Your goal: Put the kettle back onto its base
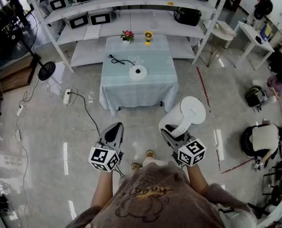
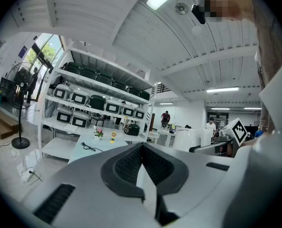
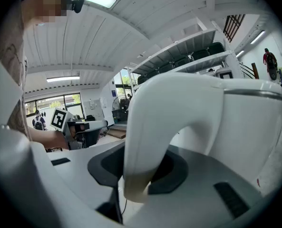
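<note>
Head view: right gripper [image 1: 173,136] jaws clamp the handle of white plastic kettle [image 1: 189,112], lower centre-right, well apart from round white base [image 1: 138,72] near front edge of pale blue clothed table [image 1: 150,91], upper centre; open glossy floor [image 1: 60,127] between; left gripper [image 1: 112,134] jaws closed, empty

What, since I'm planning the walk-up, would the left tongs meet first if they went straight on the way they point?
Probably the cloth-covered table: the left tongs aim at it across the floor, though depth is hard to judge.
</note>
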Motion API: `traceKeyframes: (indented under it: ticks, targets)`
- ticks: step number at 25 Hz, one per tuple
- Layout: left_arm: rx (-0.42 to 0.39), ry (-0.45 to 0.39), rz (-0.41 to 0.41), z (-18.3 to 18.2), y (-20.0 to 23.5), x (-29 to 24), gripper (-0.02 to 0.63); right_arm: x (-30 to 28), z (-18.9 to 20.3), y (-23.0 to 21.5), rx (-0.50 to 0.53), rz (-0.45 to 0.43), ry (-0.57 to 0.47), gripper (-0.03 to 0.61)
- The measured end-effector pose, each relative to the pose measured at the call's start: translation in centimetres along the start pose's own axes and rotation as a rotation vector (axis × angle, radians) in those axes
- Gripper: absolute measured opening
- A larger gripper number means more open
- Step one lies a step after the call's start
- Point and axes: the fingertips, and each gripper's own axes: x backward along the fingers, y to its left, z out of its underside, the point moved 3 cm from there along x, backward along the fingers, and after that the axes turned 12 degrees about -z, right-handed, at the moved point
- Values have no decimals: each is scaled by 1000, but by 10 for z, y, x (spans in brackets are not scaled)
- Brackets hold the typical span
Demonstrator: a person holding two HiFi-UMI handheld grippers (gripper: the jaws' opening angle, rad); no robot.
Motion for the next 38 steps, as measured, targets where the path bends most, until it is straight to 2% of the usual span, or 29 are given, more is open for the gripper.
traceKeyframes:
  ticks: [7, 14, 27, 32, 38]
  targets:
    - [-1, -3, -10, -5, -3, -17, 21, -4, -7, -18, 9, -13, 12, 106]
    - [2, 6, -27, -3, -9, -35, 21, -7, -15, -42, -34, -46, -9, 110]
    - [1, -7, -85, -6, -17, -78, 21, -17, -23, -95, -5, -123, 38, 110]
    - [2, 1, -96, -2, -9, -104, 21, -29, -29, -115, 1, -148, 38, 112]
    - [0, 6, -74, -4, 1, -150, 21, -47, -38, -151, 2, -135, 39, 112]
